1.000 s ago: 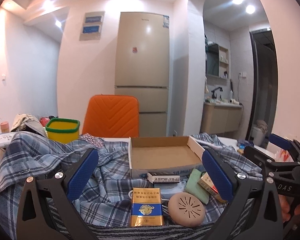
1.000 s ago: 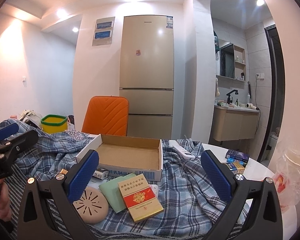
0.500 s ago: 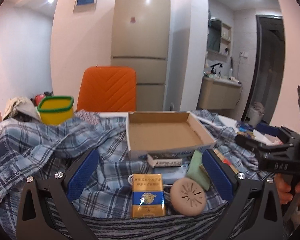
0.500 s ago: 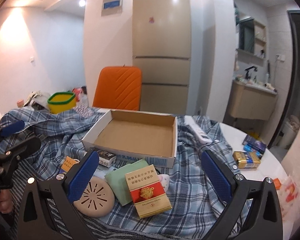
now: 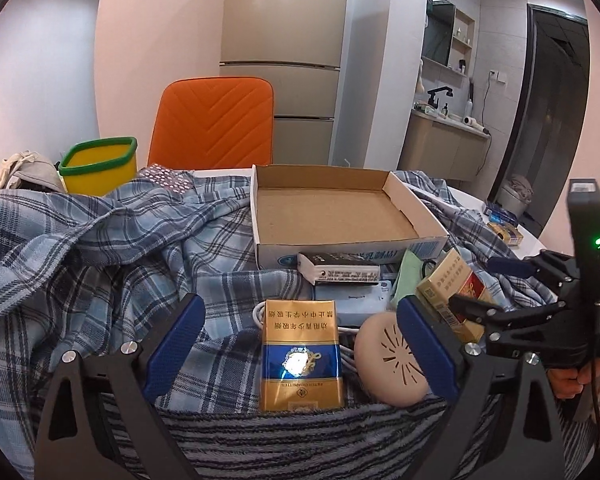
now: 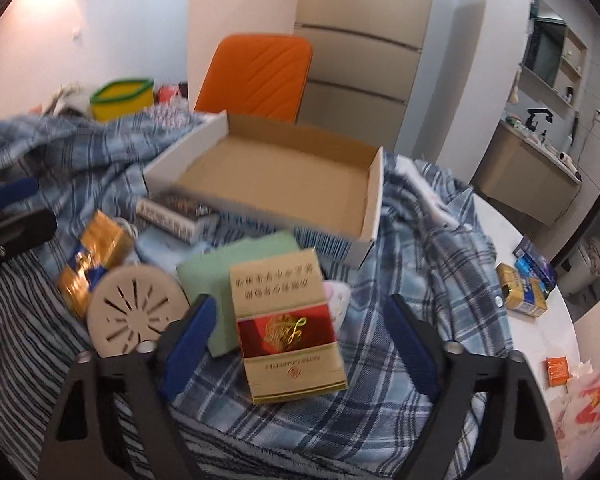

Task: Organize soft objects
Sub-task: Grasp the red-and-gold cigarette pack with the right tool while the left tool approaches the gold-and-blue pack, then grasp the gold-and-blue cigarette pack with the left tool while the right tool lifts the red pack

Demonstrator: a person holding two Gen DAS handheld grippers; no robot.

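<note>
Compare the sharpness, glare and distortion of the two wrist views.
Left wrist view: sharp, with glare on the blue-gold pack and ceiling spots flaring; fisheye bends the walls. Right wrist view: smeared, so the cardboard box and yellow tub look soft, though the red-gold pack stays readable; a dark ring vignettes both.

The gold-and-blue pack (image 5: 301,354) carries two rows of Chinese characters, upside down to the camera, across its gold top; the small line under its emblem is too fine to read. At its 1 o'clock, the gold-and-red pack (image 6: 286,326) has inverted Chinese characters too, and a gold script logo on its red band, not legible. The black-and-white pack (image 5: 342,269) at 12 o'clock bears tiny print and a barcode, unreadable.
</note>
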